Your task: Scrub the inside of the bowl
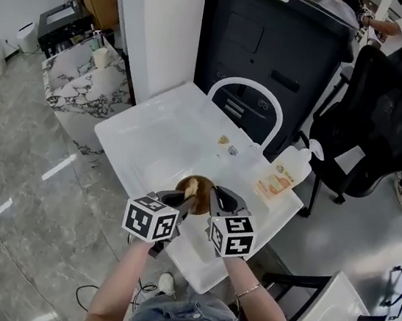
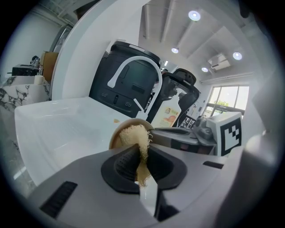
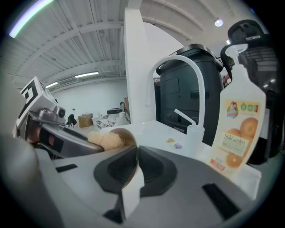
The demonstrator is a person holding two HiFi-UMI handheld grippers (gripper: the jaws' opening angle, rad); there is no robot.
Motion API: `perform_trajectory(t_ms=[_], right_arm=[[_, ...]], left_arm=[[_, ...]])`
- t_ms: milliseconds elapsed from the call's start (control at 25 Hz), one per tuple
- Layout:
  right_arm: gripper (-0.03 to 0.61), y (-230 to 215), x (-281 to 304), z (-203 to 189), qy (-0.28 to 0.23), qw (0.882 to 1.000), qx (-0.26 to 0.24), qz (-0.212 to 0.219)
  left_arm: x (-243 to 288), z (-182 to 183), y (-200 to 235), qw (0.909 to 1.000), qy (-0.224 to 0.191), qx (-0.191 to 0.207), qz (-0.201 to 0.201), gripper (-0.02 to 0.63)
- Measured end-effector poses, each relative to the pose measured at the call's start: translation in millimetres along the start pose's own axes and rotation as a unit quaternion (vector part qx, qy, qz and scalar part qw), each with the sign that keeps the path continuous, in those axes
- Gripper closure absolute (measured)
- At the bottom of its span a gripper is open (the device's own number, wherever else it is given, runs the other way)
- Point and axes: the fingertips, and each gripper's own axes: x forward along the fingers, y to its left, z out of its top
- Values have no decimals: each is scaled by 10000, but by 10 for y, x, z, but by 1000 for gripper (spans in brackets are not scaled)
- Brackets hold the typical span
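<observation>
— Where is the bowl point(image 1: 203, 187)?
— At the near end of the white sink point(image 1: 152, 142), on the tap's point(image 1: 248, 88) near side. My right gripper point(image 3: 135, 169) has its jaws pinched on the rim.
— And the left?
— My left gripper point(image 2: 141, 164) has its jaws clamped on a scrubber point(image 2: 133, 136), whose tuft reaches into the bowl. A soap bottle point(image 1: 282, 176) stands to the right.

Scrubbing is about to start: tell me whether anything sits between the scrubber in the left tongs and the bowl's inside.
Nothing visible does. The beige fibrous scrubber, clamped in the left tongs, sits at the open mouth of the round brown bowl. The right tongs pinch its rim, off to one side.
</observation>
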Motion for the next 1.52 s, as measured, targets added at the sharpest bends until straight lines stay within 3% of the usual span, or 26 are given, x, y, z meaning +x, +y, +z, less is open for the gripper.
perform_trajectory(t_ms=[440,1520], right_arm=[[554,-95,47,-41,124,9999,0,-102],[554,-175,118,-122,321,9991,93,-255]], left_arm=[[-39,-55,229,9988,-10,-44,497,569],[-361,-28,425,9951,-91,275,947,569]])
